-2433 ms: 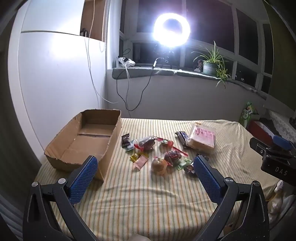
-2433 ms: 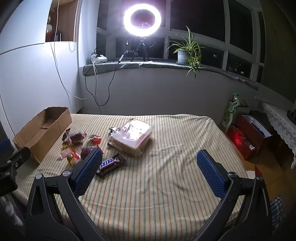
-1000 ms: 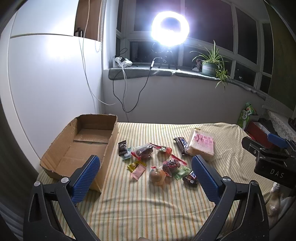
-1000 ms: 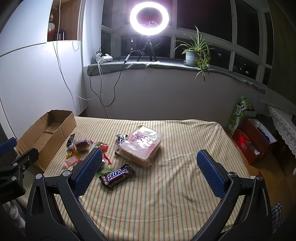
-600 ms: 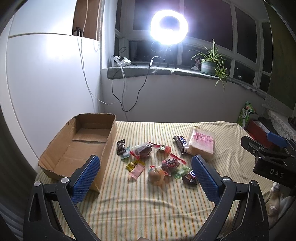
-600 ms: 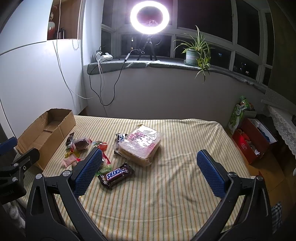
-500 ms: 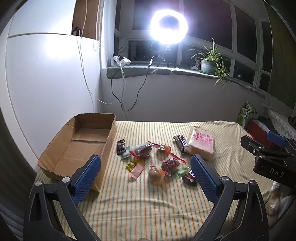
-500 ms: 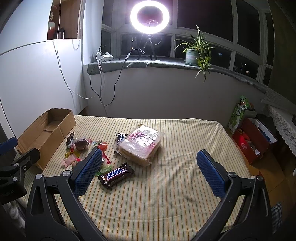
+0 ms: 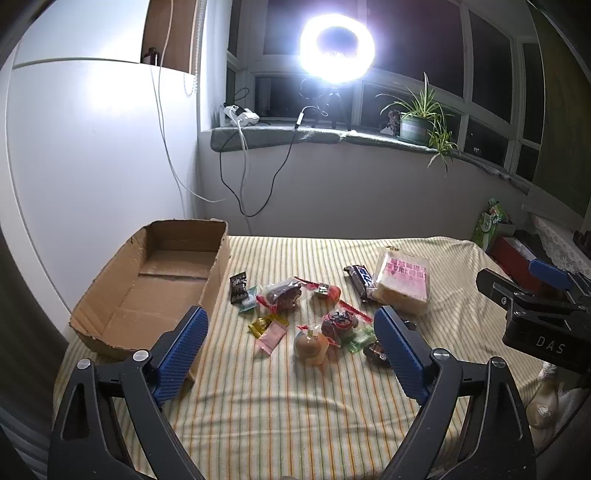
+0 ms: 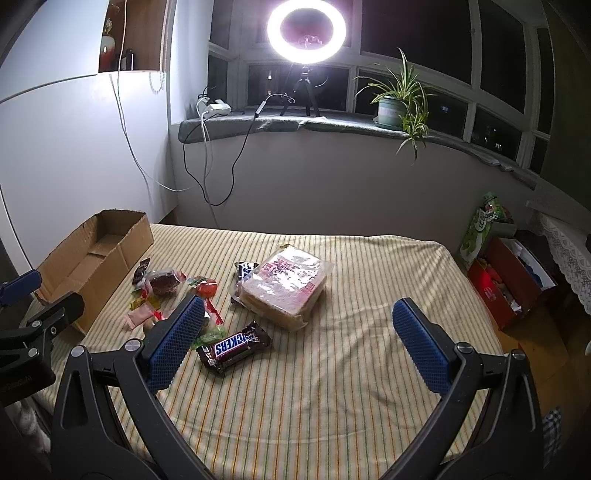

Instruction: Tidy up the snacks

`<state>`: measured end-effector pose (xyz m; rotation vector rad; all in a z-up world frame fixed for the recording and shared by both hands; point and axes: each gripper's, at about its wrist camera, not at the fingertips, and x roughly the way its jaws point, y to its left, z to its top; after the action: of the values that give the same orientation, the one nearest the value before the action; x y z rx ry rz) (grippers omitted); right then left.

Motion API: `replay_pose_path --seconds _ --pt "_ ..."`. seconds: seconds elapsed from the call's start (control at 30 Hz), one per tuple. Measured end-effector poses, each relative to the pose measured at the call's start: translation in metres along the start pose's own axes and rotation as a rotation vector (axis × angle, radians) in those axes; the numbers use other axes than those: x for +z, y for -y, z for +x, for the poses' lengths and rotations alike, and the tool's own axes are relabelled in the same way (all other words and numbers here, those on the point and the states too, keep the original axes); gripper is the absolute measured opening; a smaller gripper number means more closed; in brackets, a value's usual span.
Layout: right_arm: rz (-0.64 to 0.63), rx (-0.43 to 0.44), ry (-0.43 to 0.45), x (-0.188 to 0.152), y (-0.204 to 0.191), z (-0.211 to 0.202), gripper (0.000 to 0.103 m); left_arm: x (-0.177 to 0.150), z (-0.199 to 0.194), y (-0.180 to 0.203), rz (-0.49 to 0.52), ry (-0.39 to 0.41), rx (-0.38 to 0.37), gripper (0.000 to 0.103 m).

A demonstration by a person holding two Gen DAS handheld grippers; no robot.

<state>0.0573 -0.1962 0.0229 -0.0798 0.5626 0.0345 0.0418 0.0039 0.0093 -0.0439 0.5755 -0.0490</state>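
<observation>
An empty cardboard box (image 9: 155,280) lies at the left of a striped bed (image 9: 295,398); it also shows in the right wrist view (image 10: 92,254). Several small wrapped snacks (image 9: 291,295) lie beside it, with a bagged bread pack (image 9: 404,282), which also shows in the right wrist view (image 10: 288,282), and a Snickers bar (image 10: 232,347). My left gripper (image 9: 291,350) is open and empty, above the bed in front of the snacks. My right gripper (image 10: 295,339) is open and empty, hovering near the Snickers bar.
A ring light (image 10: 306,27), cables and a potted plant (image 10: 395,103) stand on the window sill behind the bed. A white wall (image 9: 92,166) is at the left. A red box and snack bags (image 10: 506,266) stand on the floor at the right.
Both grippers have drifted slightly back and up from the bed over the last seconds. Nothing was grasped and the snacks have not moved.
</observation>
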Motion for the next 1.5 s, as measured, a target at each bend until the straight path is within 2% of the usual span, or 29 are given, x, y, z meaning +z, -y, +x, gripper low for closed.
replay_pose_path --seconds 0.33,0.4,0.53,0.6,0.7,1.07,1.5 --pt "-0.009 0.030 -0.030 -0.004 -0.001 0.014 0.102 -0.006 0.010 -0.004 -0.008 -0.032 -0.007 0.086" --pt "-0.007 0.043 -0.048 -0.007 0.001 0.020 0.094 -0.008 0.014 -0.005 -0.011 -0.048 -0.018 0.080" --pt "0.001 0.093 -0.089 -0.014 0.005 0.031 0.088 -0.013 0.023 -0.006 -0.027 -0.081 -0.049 0.070" --pt "0.000 0.119 -0.114 -0.018 0.006 0.037 0.075 -0.015 0.027 -0.007 -0.031 -0.095 -0.068 0.066" --pt "-0.007 0.162 -0.174 -0.026 0.002 0.050 0.063 -0.020 0.034 -0.009 -0.046 -0.124 -0.100 0.057" --pt "0.093 0.334 -0.368 -0.047 -0.006 0.104 0.063 -0.031 0.064 -0.007 -0.059 -0.200 -0.151 0.046" --pt "0.187 0.332 -0.470 -0.048 -0.025 0.156 0.063 -0.031 0.099 -0.007 -0.054 -0.234 -0.173 0.039"
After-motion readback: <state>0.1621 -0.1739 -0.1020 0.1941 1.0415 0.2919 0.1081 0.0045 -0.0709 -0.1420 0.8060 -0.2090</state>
